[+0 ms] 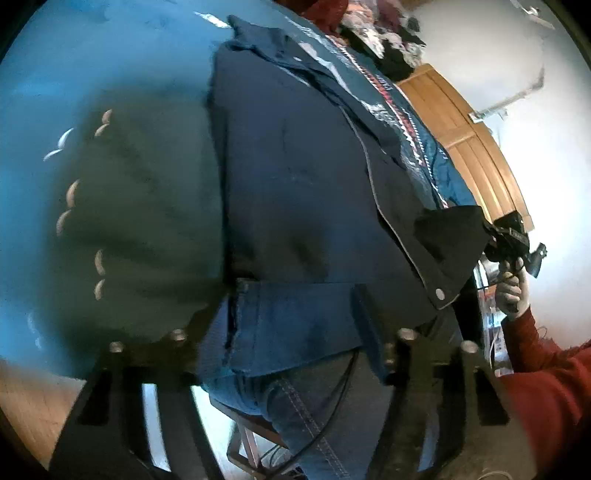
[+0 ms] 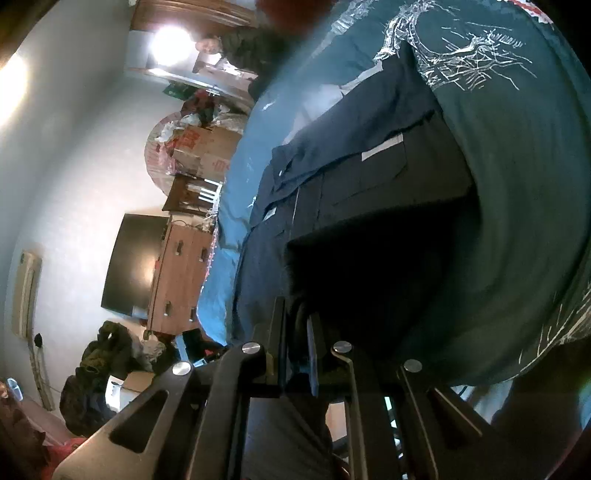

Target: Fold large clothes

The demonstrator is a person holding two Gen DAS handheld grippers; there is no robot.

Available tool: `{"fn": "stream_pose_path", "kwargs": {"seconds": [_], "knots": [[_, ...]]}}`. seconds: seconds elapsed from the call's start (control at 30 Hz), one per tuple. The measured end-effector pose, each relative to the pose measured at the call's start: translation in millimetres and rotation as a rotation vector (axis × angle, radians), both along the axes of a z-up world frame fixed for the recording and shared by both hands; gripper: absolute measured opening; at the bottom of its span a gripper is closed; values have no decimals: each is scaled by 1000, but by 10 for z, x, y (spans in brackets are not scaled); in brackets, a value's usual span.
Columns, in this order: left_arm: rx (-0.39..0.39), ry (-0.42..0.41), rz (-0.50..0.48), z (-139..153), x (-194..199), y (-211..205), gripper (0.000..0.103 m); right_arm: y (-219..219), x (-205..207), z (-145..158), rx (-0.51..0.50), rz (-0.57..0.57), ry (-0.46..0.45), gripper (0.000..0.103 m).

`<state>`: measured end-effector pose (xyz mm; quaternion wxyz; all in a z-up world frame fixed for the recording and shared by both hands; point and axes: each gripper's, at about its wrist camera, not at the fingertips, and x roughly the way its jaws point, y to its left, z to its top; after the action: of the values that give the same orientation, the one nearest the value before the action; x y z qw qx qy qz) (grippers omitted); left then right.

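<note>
A dark navy jacket point(image 1: 295, 166) lies spread on a blue patterned bedsheet point(image 1: 74, 66). My left gripper point(image 1: 299, 299) is open at the jacket's near hem, its fingers wide apart with a flap of blue cloth lying between them. Further right, my right gripper point(image 1: 493, 236), held by a white-gloved hand point(image 1: 511, 291), pinches a dark corner of the jacket point(image 1: 450, 229) and holds it lifted. In the right wrist view, the right gripper point(image 2: 297, 328) is shut on the jacket's dark cloth point(image 2: 369, 266), and the rest of the jacket point(image 2: 332, 155) stretches away over the bedsheet point(image 2: 517, 166).
A wooden bed frame point(image 1: 461, 125) runs along the far side, with heaped clothes point(image 1: 384, 33) beyond. A red sleeve point(image 1: 546, 376) and jeans point(image 1: 303, 413) are close by. A wooden dresser point(image 2: 177, 273), a black screen point(image 2: 133, 266), cardboard boxes point(image 2: 207, 147) and a floor clothes pile point(image 2: 107, 362) stand beside the bed.
</note>
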<state>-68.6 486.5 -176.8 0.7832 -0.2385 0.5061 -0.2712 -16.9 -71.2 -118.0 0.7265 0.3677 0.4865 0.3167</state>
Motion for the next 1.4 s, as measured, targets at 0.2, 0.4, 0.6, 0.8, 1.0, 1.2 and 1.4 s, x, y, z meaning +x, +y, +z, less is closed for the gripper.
{"fn": "stream_pose_path", "kwargs": {"seconds": [0.2,0.4,0.6,0.8,1.0,1.2,1.4], "knots": [[-29,44,21,-85,68,15,12,26,-56,-24,-17,-6,9,12],[-359,-157,154,767,199,211,11,-114,-161,292,72,-88,-40,11],[-468,-258,175,1281,731,209,11,-286,54,491,114,-153,-65,11],[-483,-269,211,1299,1190,185,11,-416,493,565,104,-198,-70,11],[-446,-254,214,1235,1555,118,12,-310,1153,607,71,-167,-97,11],[-384,-202,264,1060,2212,114,12,-233,2106,426,48,-153,-85,11],[-272,-155,275,810,2953,35,16,-261,3241,87,-39,-160,-64,11]]}}
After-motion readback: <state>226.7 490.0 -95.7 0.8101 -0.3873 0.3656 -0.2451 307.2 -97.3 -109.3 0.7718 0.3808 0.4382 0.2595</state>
